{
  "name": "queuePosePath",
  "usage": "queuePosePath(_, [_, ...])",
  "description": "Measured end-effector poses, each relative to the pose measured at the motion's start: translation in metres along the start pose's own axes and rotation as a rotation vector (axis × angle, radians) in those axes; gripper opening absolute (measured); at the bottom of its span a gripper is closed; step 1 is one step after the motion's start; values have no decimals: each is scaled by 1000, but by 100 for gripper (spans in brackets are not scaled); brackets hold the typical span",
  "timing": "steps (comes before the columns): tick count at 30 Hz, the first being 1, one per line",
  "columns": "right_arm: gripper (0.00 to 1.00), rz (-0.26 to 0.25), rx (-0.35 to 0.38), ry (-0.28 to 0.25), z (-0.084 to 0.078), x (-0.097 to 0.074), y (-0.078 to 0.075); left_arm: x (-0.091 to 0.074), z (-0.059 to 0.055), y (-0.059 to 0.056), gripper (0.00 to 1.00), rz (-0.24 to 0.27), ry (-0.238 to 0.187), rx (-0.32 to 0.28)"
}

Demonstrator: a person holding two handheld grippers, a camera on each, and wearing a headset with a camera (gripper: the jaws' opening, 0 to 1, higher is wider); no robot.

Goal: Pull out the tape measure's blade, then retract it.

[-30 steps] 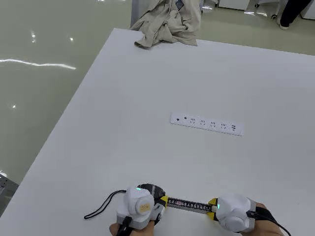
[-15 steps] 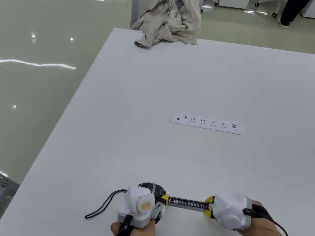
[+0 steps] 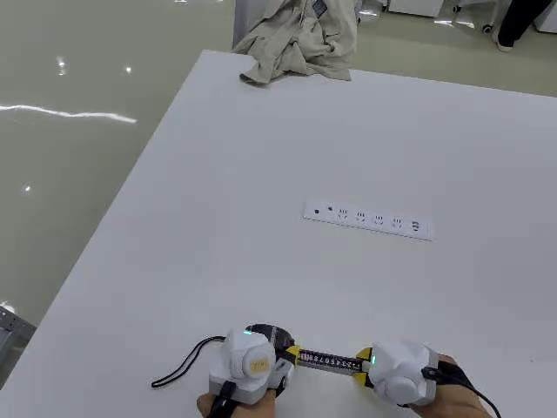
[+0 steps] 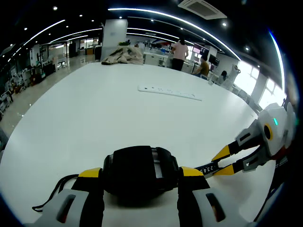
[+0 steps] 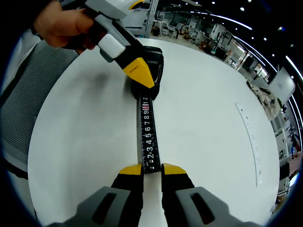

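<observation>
White tabletop [image 3: 261, 174] runs across the head view, with glossy pale floor at the left, a crumpled beige garment [image 3: 300, 39] at the top edge and a white power strip [image 3: 367, 219] right of centre. At the bottom centre my 2 tongs face each other, the left gripper [image 3: 287, 355] at the left and the right gripper [image 3: 362, 359] at the right. The blade [image 3: 326, 359] is stretched flat between them, and a black lanyard [image 3: 178, 370] loops off to the lower left.

My left gripper view brings in the black tape measure [image 4: 139, 170] at the bottom centre, and people [image 4: 180, 49] standing far off at the top. My right gripper view adds the blade's printed digits, running up the middle of the frame to the case, and my left hand [image 5: 61, 23] at the upper left, wrapped round its handle. My right hand [image 3: 457, 402] shows at the bottom right corner of the head view, behind its tong.

My left tongs stand wide, both yellow tips pressed against the case's sides, gripping it on the table. My right tongs are nearly closed, pinching the blade's free end between the 2 yellow tips, low over the tabletop.
</observation>
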State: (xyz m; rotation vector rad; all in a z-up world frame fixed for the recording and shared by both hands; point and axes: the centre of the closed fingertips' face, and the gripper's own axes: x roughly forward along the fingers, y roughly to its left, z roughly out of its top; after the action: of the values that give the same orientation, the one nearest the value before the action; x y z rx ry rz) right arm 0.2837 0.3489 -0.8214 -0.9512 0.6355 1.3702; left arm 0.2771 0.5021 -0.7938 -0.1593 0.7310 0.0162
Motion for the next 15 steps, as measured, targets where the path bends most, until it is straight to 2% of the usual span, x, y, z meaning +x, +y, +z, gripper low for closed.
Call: queuePosePath(15, [13,7,5,-14,11,8,0,0,-1,0,60,-1,1,1])
